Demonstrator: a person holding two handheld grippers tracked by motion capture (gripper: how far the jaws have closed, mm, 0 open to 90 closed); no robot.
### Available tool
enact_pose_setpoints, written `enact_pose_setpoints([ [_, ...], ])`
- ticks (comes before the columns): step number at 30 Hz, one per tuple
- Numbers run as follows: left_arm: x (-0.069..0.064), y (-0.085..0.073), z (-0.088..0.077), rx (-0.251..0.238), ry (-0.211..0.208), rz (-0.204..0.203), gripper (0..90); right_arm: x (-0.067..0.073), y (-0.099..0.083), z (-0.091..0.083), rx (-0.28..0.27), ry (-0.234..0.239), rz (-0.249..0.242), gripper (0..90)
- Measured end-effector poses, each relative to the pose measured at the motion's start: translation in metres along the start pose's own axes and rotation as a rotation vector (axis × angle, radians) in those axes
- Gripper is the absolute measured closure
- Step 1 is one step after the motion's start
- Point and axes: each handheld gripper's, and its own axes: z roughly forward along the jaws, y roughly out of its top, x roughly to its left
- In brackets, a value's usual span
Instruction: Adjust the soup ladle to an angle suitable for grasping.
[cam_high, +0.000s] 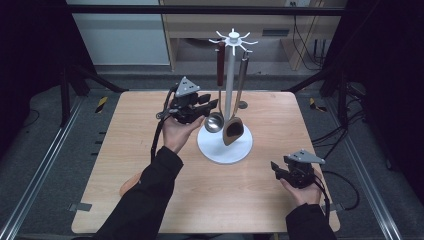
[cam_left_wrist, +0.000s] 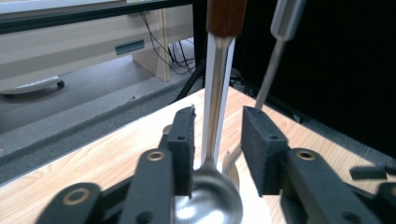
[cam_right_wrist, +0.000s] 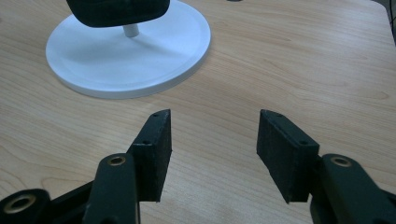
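Note:
A white utensil rack (cam_high: 229, 75) stands mid-table on a round base (cam_high: 225, 147). Two utensils hang from its top hooks. One is a steel ladle (cam_high: 215, 121) with a red-brown handle, the other a dark-headed spoon (cam_high: 233, 129) with a metal handle. My left gripper (cam_high: 210, 106) is at the ladle's lower stem. In the left gripper view its jaws (cam_left_wrist: 217, 126) stand apart on either side of the ladle (cam_left_wrist: 212, 140), with a gap at each pad. My right gripper (cam_high: 275, 167) rests near the front right, open and holding nothing (cam_right_wrist: 214, 126), pointing toward the base (cam_right_wrist: 140, 60).
A small grey disc (cam_high: 242, 105) lies on the wooden table (cam_high: 280, 120) behind the rack. An orange-brown object (cam_high: 129, 186) sits at the left front, partly under the sleeve. Black frame posts and metal rails flank the table.

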Motion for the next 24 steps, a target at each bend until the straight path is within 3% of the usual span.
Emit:
enact_pose_setpoints([
  [8, 0.009, -0.025, -0.027, 0.055, -0.006, 0.024, 53.7, 0.001, 0.0, 0.0, 0.004, -0.006, 0.001, 45.9],
  [13, 0.02, -0.047, -0.043, 0.083, -0.003, 0.013, 49.6, 0.001, 0.0, 0.0, 0.004, -0.008, -0.003, 46.4],
  [16, 0.026, -0.061, -0.05, 0.112, 0.019, 0.028, 46.3, 0.001, 0.0, 0.0, 0.008, -0.007, 0.001, 46.6],
  [24, 0.038, -0.099, -0.069, 0.159, 0.032, 0.018, 46.2, 0.002, 0.0, 0.0, 0.006, -0.008, -0.007, 47.0],
])
